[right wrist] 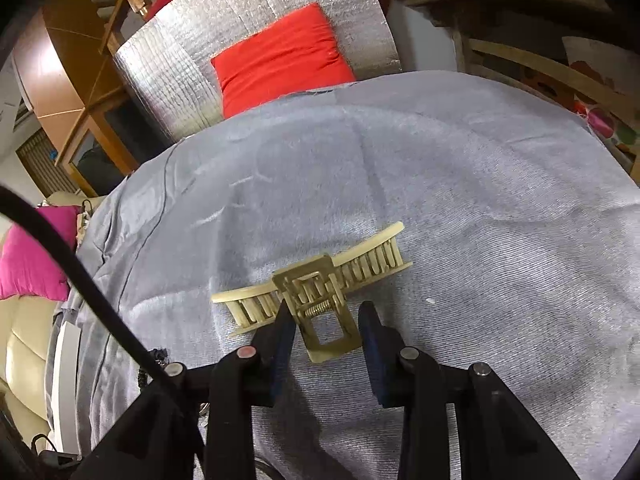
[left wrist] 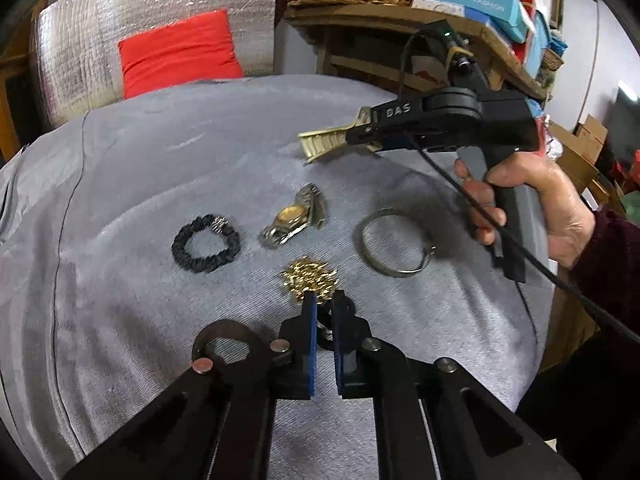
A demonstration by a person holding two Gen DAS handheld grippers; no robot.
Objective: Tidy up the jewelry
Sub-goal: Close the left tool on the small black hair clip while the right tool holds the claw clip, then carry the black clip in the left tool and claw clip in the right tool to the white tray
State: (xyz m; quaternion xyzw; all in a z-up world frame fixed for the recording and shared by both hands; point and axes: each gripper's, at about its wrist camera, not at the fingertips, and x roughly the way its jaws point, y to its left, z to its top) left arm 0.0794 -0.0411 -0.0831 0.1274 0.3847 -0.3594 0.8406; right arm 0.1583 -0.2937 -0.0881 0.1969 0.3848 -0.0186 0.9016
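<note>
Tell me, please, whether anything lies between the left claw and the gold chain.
Nothing visible does: the gold chain lies right at the left claw's tips. The watch and bangle lie beyond it. Something dark shows between its pads, but I cannot identify it.

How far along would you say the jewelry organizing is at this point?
Nothing looks put away yet. In hand: the right gripper holds the hair clip above the grey cloth, and the left gripper is shut at the gold chain. Left loose on the cloth: scrunchie, watch and bangle.
</note>
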